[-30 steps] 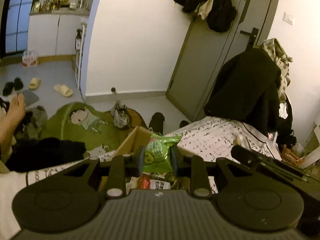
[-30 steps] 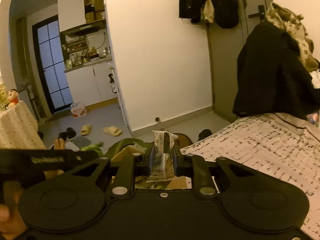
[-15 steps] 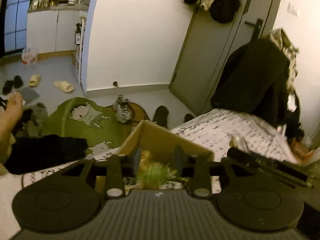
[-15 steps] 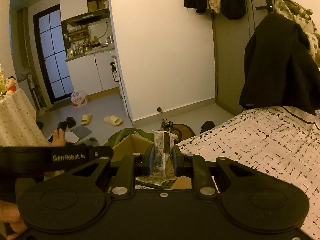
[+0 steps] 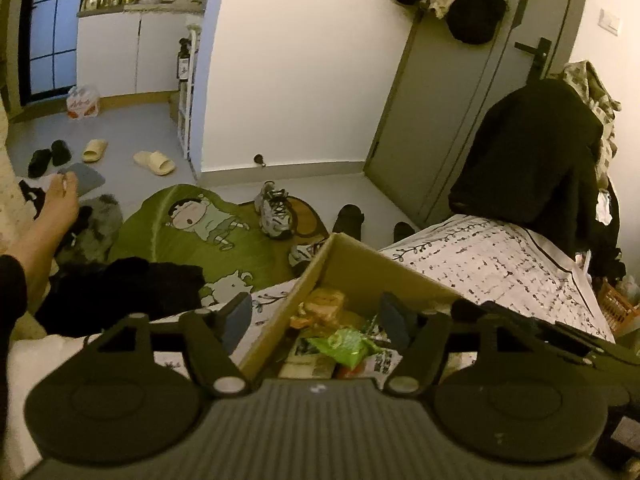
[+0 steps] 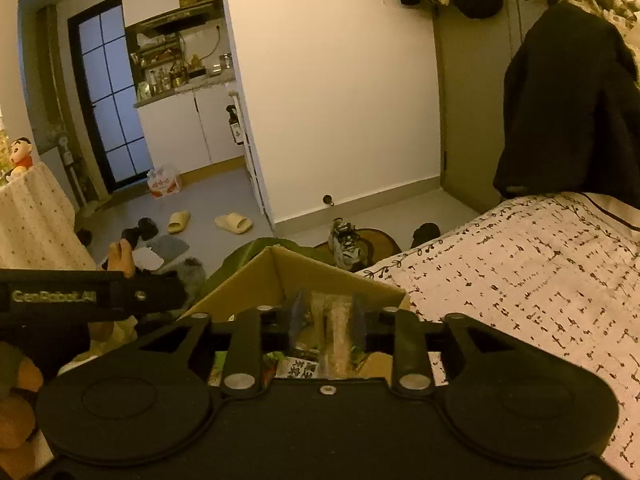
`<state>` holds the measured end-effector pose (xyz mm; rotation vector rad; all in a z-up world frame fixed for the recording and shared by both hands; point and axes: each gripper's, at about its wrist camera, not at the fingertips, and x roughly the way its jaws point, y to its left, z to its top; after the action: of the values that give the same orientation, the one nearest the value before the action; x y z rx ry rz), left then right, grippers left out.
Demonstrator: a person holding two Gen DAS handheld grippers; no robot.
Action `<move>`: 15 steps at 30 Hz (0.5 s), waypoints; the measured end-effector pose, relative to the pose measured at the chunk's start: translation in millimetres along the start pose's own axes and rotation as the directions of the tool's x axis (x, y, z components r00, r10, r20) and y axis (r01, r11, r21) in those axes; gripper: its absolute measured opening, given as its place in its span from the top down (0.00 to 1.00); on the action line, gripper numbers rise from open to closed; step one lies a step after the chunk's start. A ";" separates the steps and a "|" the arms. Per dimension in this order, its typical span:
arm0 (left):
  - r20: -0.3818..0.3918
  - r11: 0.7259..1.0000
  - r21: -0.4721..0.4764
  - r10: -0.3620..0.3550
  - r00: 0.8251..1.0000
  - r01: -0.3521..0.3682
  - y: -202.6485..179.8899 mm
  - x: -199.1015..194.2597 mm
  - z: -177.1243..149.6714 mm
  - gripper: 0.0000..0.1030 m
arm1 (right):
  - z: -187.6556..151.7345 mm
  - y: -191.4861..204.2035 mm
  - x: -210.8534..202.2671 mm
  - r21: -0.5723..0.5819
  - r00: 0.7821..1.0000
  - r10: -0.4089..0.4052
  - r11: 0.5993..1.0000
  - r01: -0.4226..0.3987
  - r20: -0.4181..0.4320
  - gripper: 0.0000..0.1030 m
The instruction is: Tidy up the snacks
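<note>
A cardboard box [image 5: 360,268] sits on the bed and holds several snack packs. A green snack bag [image 5: 346,346] lies loose on top of them. My left gripper [image 5: 316,320] hangs open and empty just above the box, its fingers wide apart. In the right wrist view the same box [image 6: 304,268] is just ahead. My right gripper [image 6: 326,316] has its fingers slightly apart around a clear wrapped snack bar [image 6: 334,332], which stands low inside the box; I cannot tell whether the pads still press it.
The box rests on a white patterned bedspread [image 5: 500,256]. A black jacket [image 5: 532,160] hangs at the bed's far end. A green cartoon rug [image 5: 192,232], shoes [image 5: 274,216] and slippers [image 5: 154,162] lie on the floor. A bare foot [image 5: 52,212] is at left.
My left gripper opened and the green bag dropped into the box. My right gripper lowered the snack bar into the box and its fingers spread a little.
</note>
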<state>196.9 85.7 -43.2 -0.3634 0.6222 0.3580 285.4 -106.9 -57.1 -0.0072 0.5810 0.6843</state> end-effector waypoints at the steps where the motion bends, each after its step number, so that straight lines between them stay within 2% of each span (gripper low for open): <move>1: -0.002 1.000 0.001 0.001 1.000 -0.001 1.4 -1.9 0.2 0.30 | 1.2 0.7 -3.3 -0.002 1.000 -0.009 1.000 0.009 0.000 0.69; 5: -0.005 1.000 0.003 0.005 1.000 -0.005 7.5 -12.8 -0.8 0.21 | 4.7 4.5 -22.9 -0.002 0.999 -0.046 0.999 0.046 0.013 0.54; 10: -0.032 1.000 -0.001 -0.025 0.999 0.025 14.3 -27.6 -3.9 0.19 | 5.9 5.3 -52.5 0.049 0.996 -0.083 0.996 0.081 0.036 0.44; 12: -0.035 0.999 0.009 -0.038 0.999 0.038 16.3 -34.5 -4.4 0.19 | 5.5 4.3 -62.8 0.066 0.994 -0.096 0.994 0.093 0.046 0.36; 15: -0.031 0.999 0.025 -0.045 0.999 0.045 19.2 -45.0 -3.7 0.16 | 2.6 2.1 -78.0 0.093 0.989 -0.135 0.987 0.129 0.058 0.29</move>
<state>152.8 91.4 -22.3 -0.3579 0.6467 0.3015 236.8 -151.2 -14.9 0.0587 0.5442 0.5279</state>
